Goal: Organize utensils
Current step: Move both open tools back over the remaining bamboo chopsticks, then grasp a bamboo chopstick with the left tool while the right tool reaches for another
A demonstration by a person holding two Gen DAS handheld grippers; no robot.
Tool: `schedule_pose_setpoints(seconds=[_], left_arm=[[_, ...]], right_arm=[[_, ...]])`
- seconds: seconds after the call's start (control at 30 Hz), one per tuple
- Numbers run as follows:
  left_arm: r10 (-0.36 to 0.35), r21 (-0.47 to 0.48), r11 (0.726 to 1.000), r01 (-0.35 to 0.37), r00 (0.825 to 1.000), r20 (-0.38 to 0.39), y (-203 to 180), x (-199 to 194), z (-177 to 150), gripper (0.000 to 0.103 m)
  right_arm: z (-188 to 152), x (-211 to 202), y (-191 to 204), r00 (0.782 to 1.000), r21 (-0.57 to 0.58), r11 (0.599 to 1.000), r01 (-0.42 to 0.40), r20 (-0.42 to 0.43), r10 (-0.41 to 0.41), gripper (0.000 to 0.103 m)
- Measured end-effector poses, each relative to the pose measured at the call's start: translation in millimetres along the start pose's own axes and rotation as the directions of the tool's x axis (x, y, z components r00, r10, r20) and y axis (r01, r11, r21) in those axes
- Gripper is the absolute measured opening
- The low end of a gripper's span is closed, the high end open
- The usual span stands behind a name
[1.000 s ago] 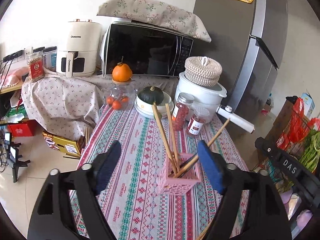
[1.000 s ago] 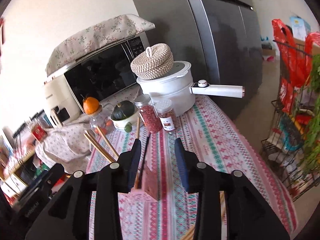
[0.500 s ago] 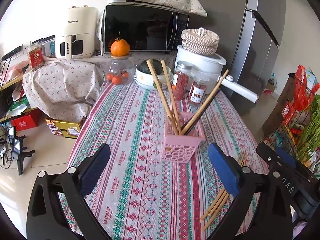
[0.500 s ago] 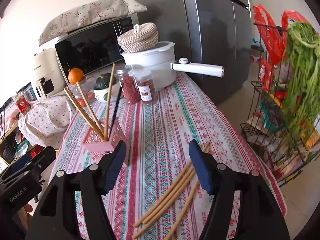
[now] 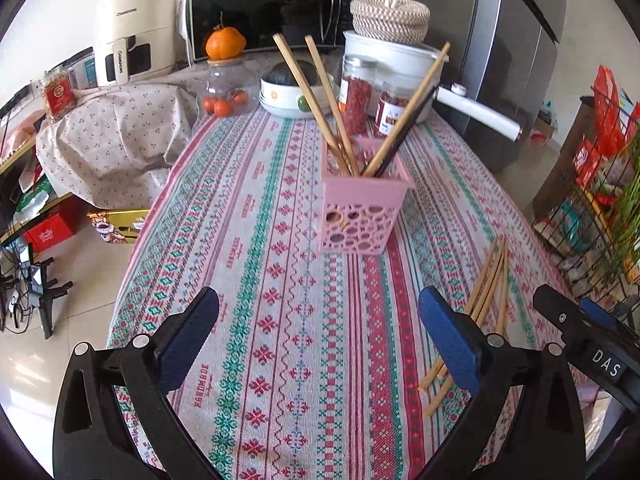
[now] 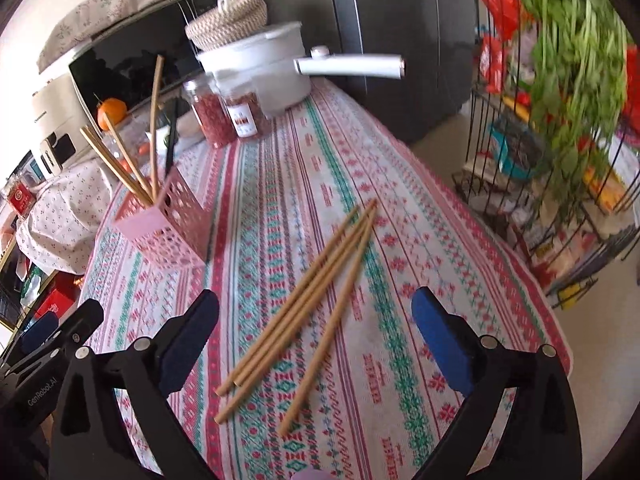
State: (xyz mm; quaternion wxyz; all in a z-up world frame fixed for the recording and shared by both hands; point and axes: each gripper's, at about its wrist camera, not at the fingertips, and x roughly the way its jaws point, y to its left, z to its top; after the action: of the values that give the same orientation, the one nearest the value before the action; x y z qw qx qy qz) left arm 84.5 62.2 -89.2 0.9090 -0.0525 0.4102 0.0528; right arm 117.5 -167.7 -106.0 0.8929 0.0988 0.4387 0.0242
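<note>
A pink perforated holder (image 5: 362, 204) stands upright mid-table with several chopsticks (image 5: 316, 96) leaning out of it; it also shows in the right wrist view (image 6: 164, 228). Several loose wooden chopsticks (image 6: 308, 292) lie flat on the patterned tablecloth (image 6: 400, 200), seen at the right in the left wrist view (image 5: 486, 292). My left gripper (image 5: 319, 330) is open and empty, well in front of the holder. My right gripper (image 6: 315, 330) is open and empty, just above the near ends of the loose chopsticks.
At the table's far end stand two red-filled jars (image 5: 356, 94), a bowl with a squash (image 5: 294, 92), a white pot with a long handle (image 6: 348, 66) and a jar topped by an orange (image 5: 226, 80). A wire rack with greens (image 6: 560, 100) stands right of the table.
Both grippers pulled back from the holder toward the table's near edge and opened wider. The right gripper swung right, so the loose chopsticks now lie between its fingers.
</note>
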Motion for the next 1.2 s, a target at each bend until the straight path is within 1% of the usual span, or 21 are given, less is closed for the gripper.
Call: schedule_pose_setpoints(seconds=[0.1, 0.17, 0.23, 0.37, 0.47, 0.53, 0.63, 0.67, 0.73, 0.83, 0.93, 1.0, 1.07, 1.1, 1.2], left_arm=[[0.002, 0.022, 1.0, -0.001, 0.999, -0.041, -5, 11, -6, 0.096], [0.001, 0.034, 0.999, 0.001, 0.998, -0.067, -9, 18, -10, 0.096], [-0.009, 0.045, 0.999, 0.014, 0.994, -0.107, -14, 28, -15, 0.096], [-0.034, 0.046, 0.998, 0.043, 0.985, -0.17, -22, 42, -22, 0.096], [-0.065, 0.044, 0.996, 0.076, 0.976, -0.21, -31, 52, -24, 0.096], [-0.087, 0.059, 0.993, 0.103, 0.969, -0.231, -44, 59, -23, 0.096], [-0.111, 0.11, 0.984, 0.142, 0.962, -0.25, -70, 67, -16, 0.096], [-0.118, 0.121, 0.981, 0.153, 0.959, -0.257, -77, 69, -13, 0.096], [-0.134, 0.141, 0.974, 0.178, 0.952, -0.276, -98, 78, -4, 0.096], [-0.156, 0.152, 0.966, 0.211, 0.938, -0.308, -128, 94, 15, 0.096], [-0.155, 0.164, 0.961, 0.221, 0.927, -0.342, -152, 111, 33, 0.096], [-0.146, 0.163, 0.962, 0.218, 0.919, -0.365, -165, 126, 46, 0.096], [-0.143, 0.158, 0.963, 0.22, 0.908, -0.393, -175, 140, 56, 0.095], [-0.135, 0.156, 0.964, 0.215, 0.903, -0.409, -179, 147, 60, 0.094], [-0.125, 0.141, 0.968, 0.208, 0.885, -0.448, -184, 163, 68, 0.084]], right_arm=[[-6, 9, -13, 0.997, 0.04, 0.999, -0.003, -0.073, 0.006, 0.095], [-9, 12, -26, 0.993, 0.088, 0.996, -0.01, -0.118, 0.02, 0.095], [-11, 12, -37, 0.99, 0.132, 0.991, -0.014, -0.138, 0.032, 0.095], [-15, 8, -69, 0.984, 0.257, 0.966, -0.021, -0.164, 0.065, 0.095], [-17, 1, -93, 0.98, 0.352, 0.935, -0.032, -0.17, 0.098, 0.095], [-19, -4, -109, 0.979, 0.415, 0.909, -0.046, -0.162, 0.124, 0.095], [-23, -10, -131, 0.975, 0.515, 0.854, -0.068, -0.147, 0.166, 0.096], [-24, -11, -139, 0.972, 0.551, 0.831, -0.078, -0.143, 0.186, 0.096], [-26, -11, -149, 0.968, 0.596, 0.798, -0.092, -0.135, 0.212, 0.096], [-26, -9, -153, 0.965, 0.613, 0.785, -0.09, -0.141, 0.221, 0.096], [-26, -6, -154, 0.951, 0.626, 0.772, -0.111, -0.159, 0.266, 0.096], [-25, -5, -151, 0.943, 0.616, 0.777, -0.128, -0.167, 0.288, 0.096], [-23, -6, -148, 0.943, 0.602, 0.787, -0.137, -0.163, 0.289, 0.096], [-23, -7, -147, 0.942, 0.596, 0.791, -0.141, -0.165, 0.292, 0.096], [-23, -4, -146, 0.931, 0.598, 0.786, -0.156, -0.177, 0.319, 0.096]])
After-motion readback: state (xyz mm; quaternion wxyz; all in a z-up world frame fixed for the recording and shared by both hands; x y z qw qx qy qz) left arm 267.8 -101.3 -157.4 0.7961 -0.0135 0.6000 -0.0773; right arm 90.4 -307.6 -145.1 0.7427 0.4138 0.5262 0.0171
